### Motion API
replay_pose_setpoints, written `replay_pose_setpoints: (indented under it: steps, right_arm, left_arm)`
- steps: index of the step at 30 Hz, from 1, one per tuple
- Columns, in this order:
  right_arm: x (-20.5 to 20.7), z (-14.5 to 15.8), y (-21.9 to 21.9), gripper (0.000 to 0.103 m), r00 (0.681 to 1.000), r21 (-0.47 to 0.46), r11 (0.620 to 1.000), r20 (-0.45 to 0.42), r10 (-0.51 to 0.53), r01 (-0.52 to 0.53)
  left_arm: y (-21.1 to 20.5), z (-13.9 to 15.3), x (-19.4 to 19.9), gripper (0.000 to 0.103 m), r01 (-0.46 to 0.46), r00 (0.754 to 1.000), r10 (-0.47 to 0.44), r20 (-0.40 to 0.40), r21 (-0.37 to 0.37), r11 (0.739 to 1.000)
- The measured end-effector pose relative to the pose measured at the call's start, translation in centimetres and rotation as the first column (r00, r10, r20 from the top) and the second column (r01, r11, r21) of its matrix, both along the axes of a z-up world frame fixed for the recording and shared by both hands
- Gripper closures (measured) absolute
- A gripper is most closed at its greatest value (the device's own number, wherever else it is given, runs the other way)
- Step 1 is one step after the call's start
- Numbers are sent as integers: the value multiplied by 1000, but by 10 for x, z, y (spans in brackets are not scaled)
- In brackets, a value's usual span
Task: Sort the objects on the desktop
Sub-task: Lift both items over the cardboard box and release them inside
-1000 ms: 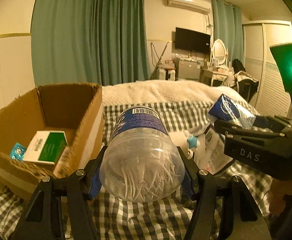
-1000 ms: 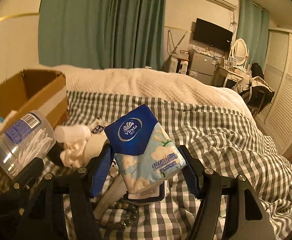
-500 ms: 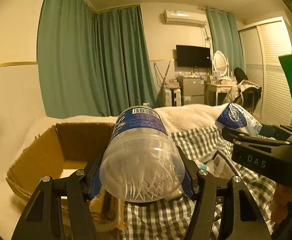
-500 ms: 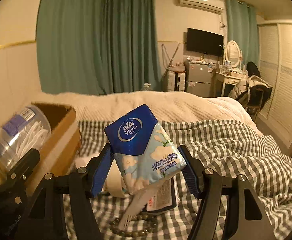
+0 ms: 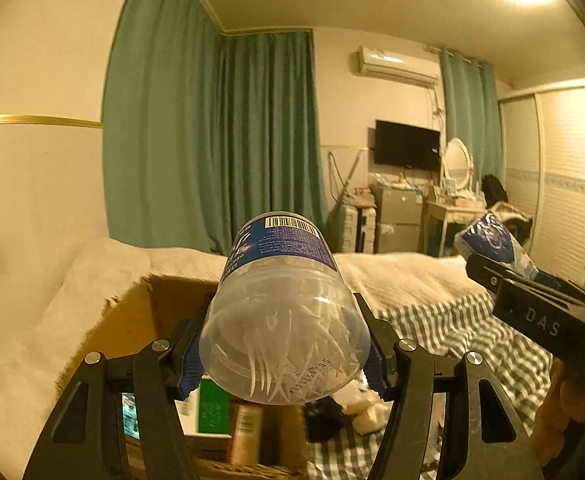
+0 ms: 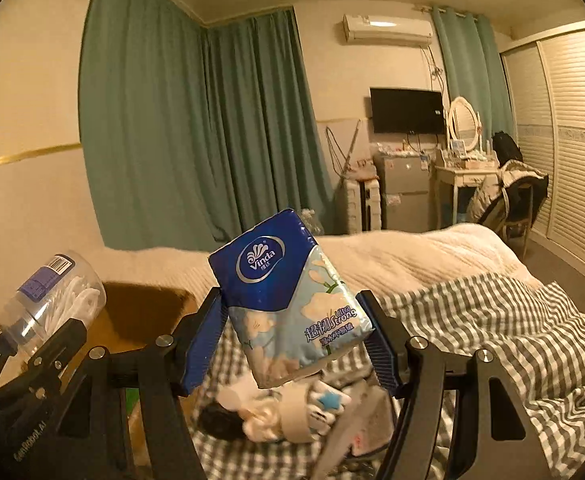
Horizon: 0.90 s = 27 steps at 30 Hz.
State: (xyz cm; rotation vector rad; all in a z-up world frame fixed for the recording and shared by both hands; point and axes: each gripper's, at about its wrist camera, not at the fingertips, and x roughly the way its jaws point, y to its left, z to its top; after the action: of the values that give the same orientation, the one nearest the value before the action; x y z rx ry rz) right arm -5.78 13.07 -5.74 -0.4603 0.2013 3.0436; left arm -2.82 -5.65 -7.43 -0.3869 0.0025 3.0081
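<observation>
My left gripper (image 5: 284,354) is shut on a clear plastic jar of white picks (image 5: 282,320) with a blue label, held above the near rim of the cardboard box (image 5: 132,320). My right gripper (image 6: 294,344) is shut on a blue Vinda tissue pack (image 6: 288,300), raised above the checked bedspread (image 6: 492,328). In the left wrist view the tissue pack (image 5: 492,244) and right gripper show at the right. The right wrist view has the jar (image 6: 52,296) at the left, with the box (image 6: 144,312) behind it.
The box holds a green and white carton (image 5: 212,408) and a small bottle (image 5: 244,432). Loose items lie on the bedspread: a dark object with white cloth (image 6: 248,420), a star-marked piece (image 6: 328,400). A cream blanket (image 6: 392,256) covers the bed beyond. A hand (image 5: 560,408) holds the right gripper.
Both grippers have risen with their loads and tilted up, so the room's far wall and ceiling fill more of each view. The jar has come over the box's near rim.
</observation>
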Motion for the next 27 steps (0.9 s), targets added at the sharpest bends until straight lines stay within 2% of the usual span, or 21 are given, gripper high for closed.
replay_pose_setpoints:
  steps: [4, 8, 14, 21, 27]
  right_arm:
    - [1, 15, -18, 38, 999, 4, 1000, -52, 14, -14]
    - [0, 27, -28, 38, 996, -23, 999, -89, 23, -25]
    - [-1, 41, -40, 38, 990, -74, 997, -140, 21, -31]
    - [-7, 44, -52, 38, 988, -87, 995, -152, 35, -48]
    - [-9, 39, -76, 38, 985, -46, 993, -142, 101, -108]
  left_arm:
    - [-19, 11, -2, 38, -29, 999, 29, -23, 6, 1000]
    - [-30, 16, -7, 38, -13, 1000, 14, -19, 21, 1000]
    - [-48, 22, -9, 38, -43, 998, 43, -42, 22, 999]
    - [-68, 29, -13, 38, -85, 994, 86, -62, 6, 996]
    - [-86, 30, -19, 38, -120, 991, 120, -55, -1, 993]
